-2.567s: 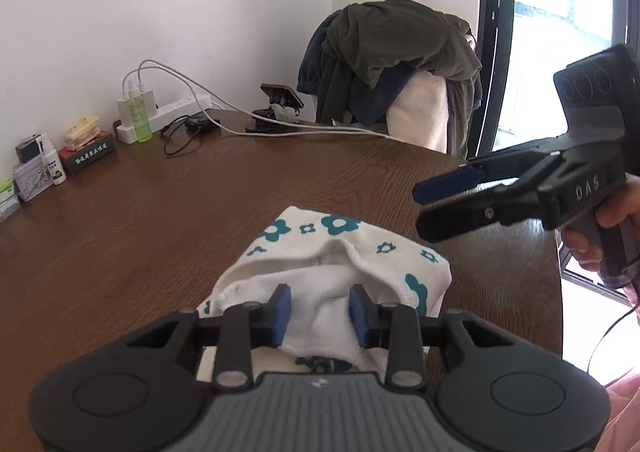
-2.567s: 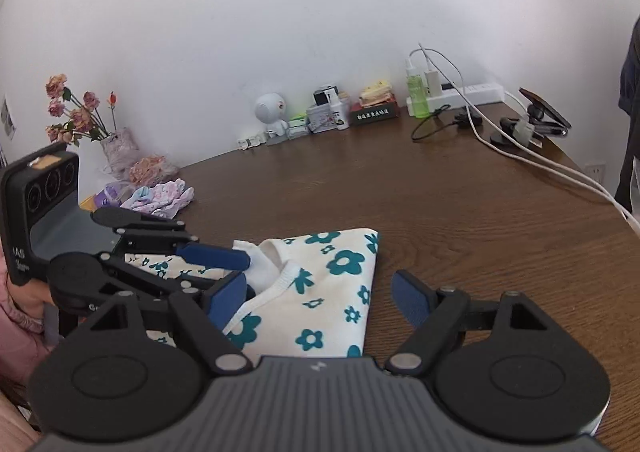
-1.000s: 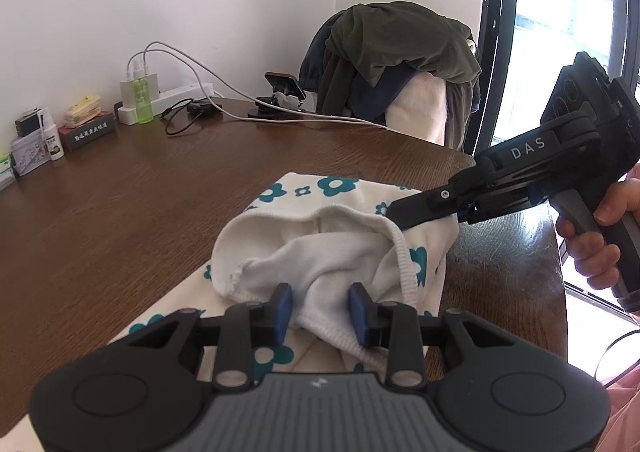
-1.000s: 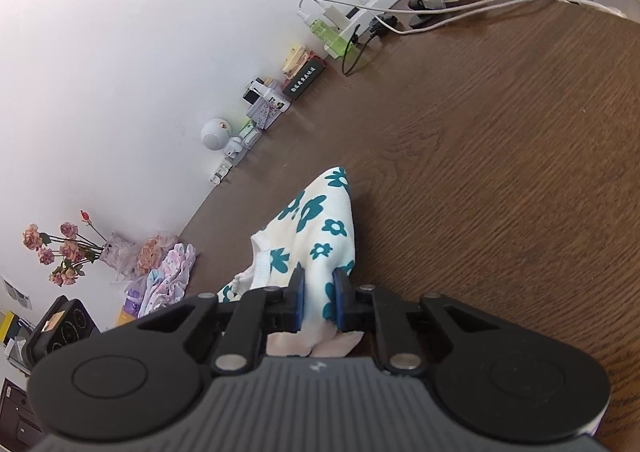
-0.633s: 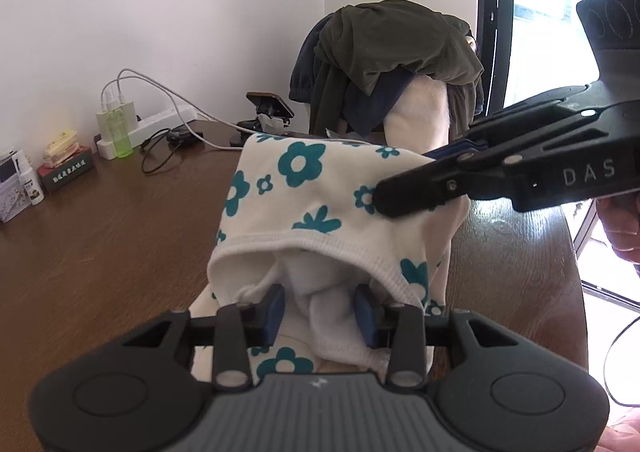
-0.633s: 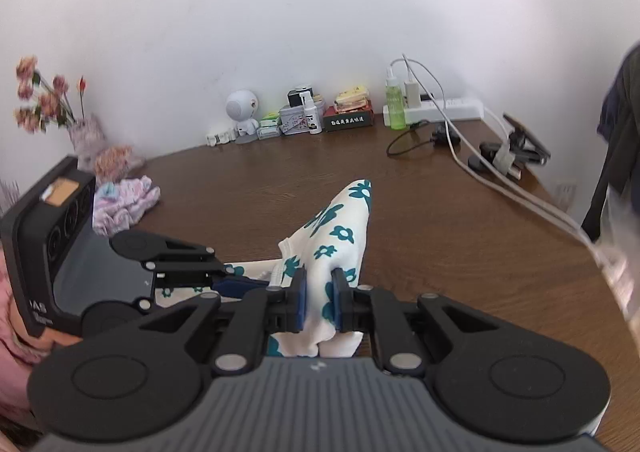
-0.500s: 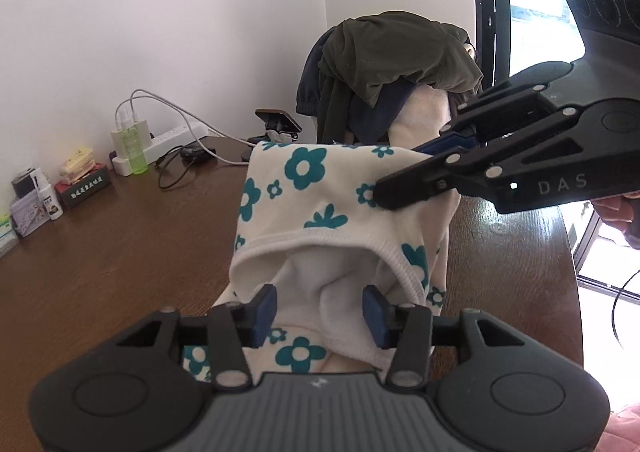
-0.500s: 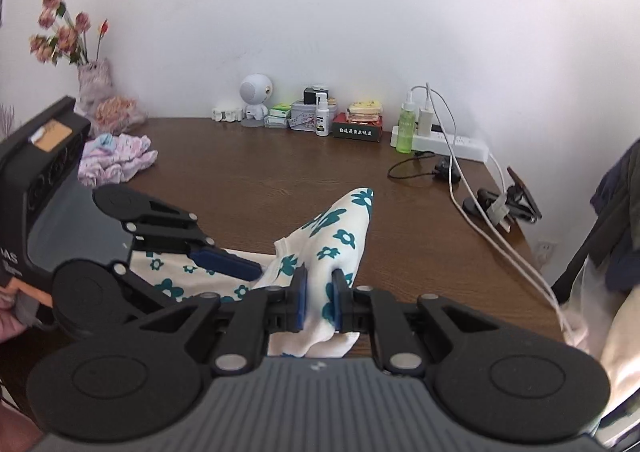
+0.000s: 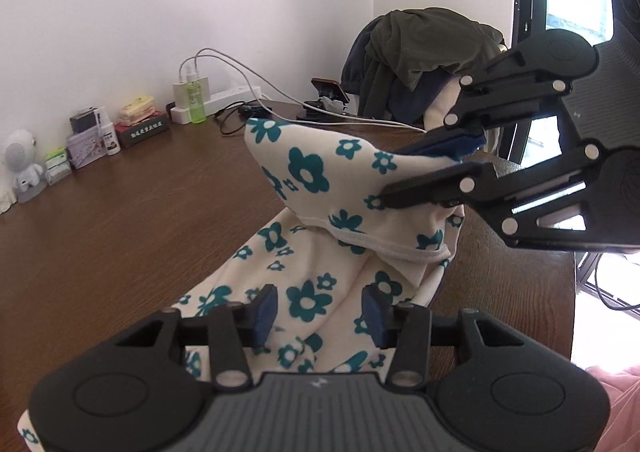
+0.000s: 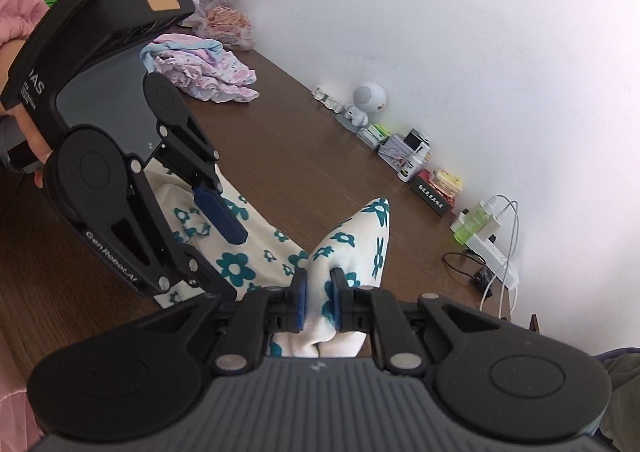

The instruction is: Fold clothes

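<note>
left claw (image 9: 318,310) has released the garment (image 9: 308,172) — pink clothes (image 10: 204,70) only in right view.

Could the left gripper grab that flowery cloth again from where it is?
Probably yes. The left gripper is open just above the floral garment, with nothing between; the right gripper holds another part up.

Counting now: one floral garment (image 9: 308,172) on the desk (image 9: 120,220), and one crumpled pastel pile (image 10: 204,72) further along the same desk. Two grippers are in play: the left one (image 9: 318,310) and the right one (image 10: 318,298), each with two blue-padded fingers (image 9: 266,308). Along the desk's wall edge sit one white round-headed figure (image 9: 22,164), one green bottle (image 9: 195,102), one white power strip (image 9: 232,96) and one phone on a stand (image 9: 329,89). Beyond the desk, one chair draped in dark clothing (image 9: 420,48).
</note>
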`<state>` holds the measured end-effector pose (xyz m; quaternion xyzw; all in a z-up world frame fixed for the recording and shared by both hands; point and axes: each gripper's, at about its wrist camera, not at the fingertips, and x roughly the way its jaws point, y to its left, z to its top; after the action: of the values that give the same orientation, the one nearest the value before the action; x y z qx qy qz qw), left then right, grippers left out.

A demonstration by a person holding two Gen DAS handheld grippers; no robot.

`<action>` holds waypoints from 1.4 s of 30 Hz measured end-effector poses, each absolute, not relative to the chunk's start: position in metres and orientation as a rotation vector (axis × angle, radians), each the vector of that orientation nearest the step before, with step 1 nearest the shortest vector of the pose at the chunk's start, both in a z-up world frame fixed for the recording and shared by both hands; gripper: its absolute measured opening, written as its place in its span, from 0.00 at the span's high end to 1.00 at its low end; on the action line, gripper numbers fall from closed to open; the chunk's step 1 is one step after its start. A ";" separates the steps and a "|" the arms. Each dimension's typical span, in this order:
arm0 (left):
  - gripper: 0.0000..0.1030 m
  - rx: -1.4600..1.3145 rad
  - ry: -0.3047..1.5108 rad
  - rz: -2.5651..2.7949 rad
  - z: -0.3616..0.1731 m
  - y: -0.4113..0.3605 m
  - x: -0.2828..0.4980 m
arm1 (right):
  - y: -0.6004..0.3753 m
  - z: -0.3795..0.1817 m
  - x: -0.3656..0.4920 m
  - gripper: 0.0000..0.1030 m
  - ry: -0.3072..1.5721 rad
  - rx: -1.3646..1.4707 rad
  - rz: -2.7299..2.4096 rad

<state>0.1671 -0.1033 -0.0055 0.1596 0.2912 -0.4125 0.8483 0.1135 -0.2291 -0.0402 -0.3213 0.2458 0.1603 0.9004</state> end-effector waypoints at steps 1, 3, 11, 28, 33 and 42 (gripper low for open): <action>0.56 0.327 0.618 -0.861 -0.006 -0.097 0.167 | -0.225 -0.041 0.114 0.89 0.511 -0.670 0.342; 0.56 0.309 0.626 -0.848 -0.007 -0.086 0.166 | -0.217 -0.045 0.117 0.89 0.518 -0.675 0.363; 0.56 0.282 0.622 -0.844 -0.009 -0.069 0.159 | -0.203 -0.059 0.124 0.88 0.561 -0.657 0.419; 0.56 0.256 0.517 -0.826 0.031 -0.069 0.164 | -0.199 -0.076 0.126 0.84 0.614 -0.537 0.481; 0.57 0.257 0.498 -0.810 0.037 -0.081 0.175 | -0.226 -0.053 0.112 0.75 0.577 -0.312 0.527; 0.64 0.412 0.535 -0.876 0.017 -0.121 0.186 | -0.320 -0.039 0.103 0.62 0.568 0.141 0.380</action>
<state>0.1858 -0.1212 0.0168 0.1957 0.2540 -0.4160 0.8510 0.1028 -0.3200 -0.0389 0.0693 0.2783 0.1863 0.9397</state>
